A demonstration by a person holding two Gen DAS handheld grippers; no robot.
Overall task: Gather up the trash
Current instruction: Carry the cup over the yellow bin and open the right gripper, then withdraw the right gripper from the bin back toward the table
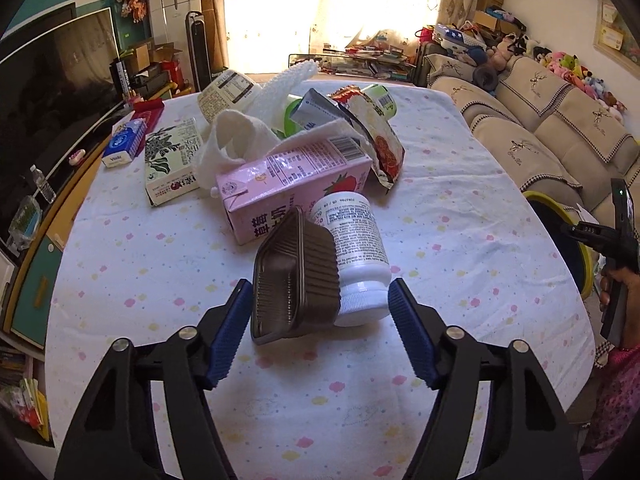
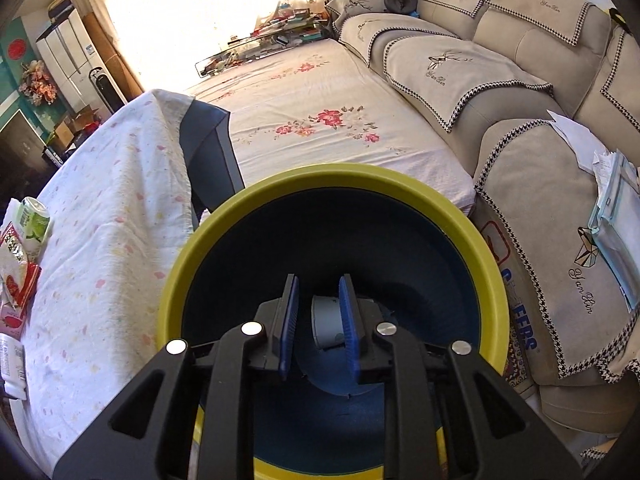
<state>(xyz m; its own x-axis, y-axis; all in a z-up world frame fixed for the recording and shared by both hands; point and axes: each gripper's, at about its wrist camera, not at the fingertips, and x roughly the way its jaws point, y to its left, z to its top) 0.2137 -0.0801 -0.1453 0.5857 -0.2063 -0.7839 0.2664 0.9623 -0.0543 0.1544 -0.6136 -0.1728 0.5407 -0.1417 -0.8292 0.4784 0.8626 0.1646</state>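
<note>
A: Left gripper [image 1: 320, 312], lower centre, jaws wide, straddling brown tray [image 1: 294, 276] and white bottle [image 1: 356, 256]; nothing held.

B: Right gripper [image 2: 318, 320] over yellow-rimmed bin [image 2: 248, 204], partly open, empty. Judgement: drop done. Next: close on tray.

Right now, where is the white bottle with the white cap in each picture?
Left wrist view: the white bottle lies on its side at the centre, between the open jaws, beside the brown tray.
Right wrist view: only its end shows at the far left edge.
Shared landmark: the yellow-rimmed bin beside the table.
</note>
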